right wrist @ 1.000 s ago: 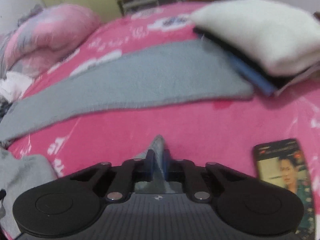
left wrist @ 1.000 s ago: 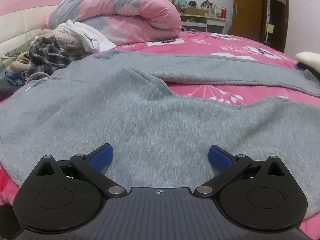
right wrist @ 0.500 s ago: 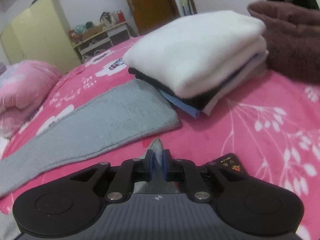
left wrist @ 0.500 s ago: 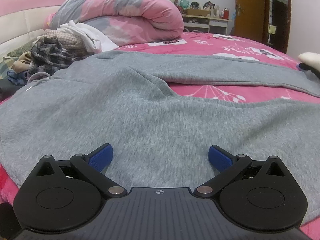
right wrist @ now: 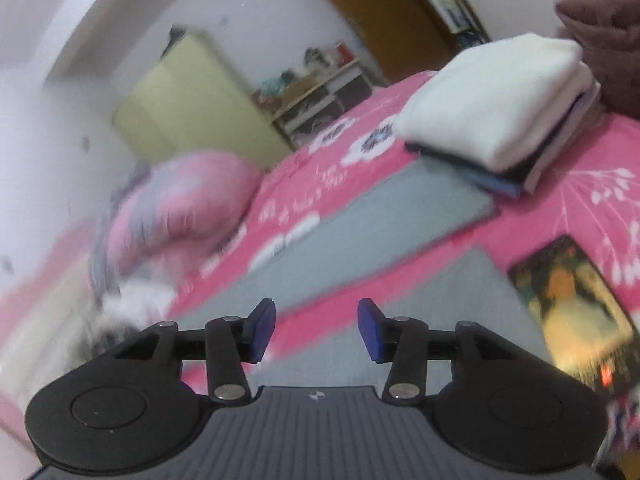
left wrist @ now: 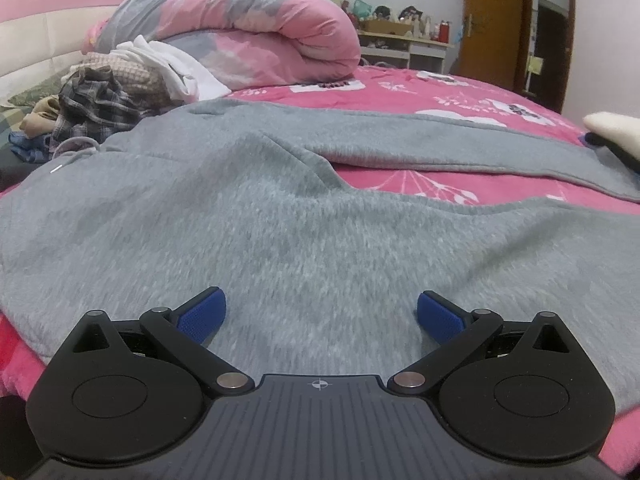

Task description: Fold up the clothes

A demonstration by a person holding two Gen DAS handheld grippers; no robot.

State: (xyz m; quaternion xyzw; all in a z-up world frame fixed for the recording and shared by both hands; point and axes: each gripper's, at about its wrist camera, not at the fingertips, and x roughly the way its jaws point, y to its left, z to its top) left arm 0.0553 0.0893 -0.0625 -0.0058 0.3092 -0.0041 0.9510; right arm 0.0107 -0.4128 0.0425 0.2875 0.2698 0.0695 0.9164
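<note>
My left gripper hangs spread wide over the grey fleece, nothing pinched. My right gripper has just been opening, its jaws empty above the fleece's leg. Ahead to its right sits a folded stack; a photo card, blurred, lies nearer right.

Upper left of my left view, a rolled pink-grey quilt; a brown door upper right; a printed card at my right view's right edge.
</note>
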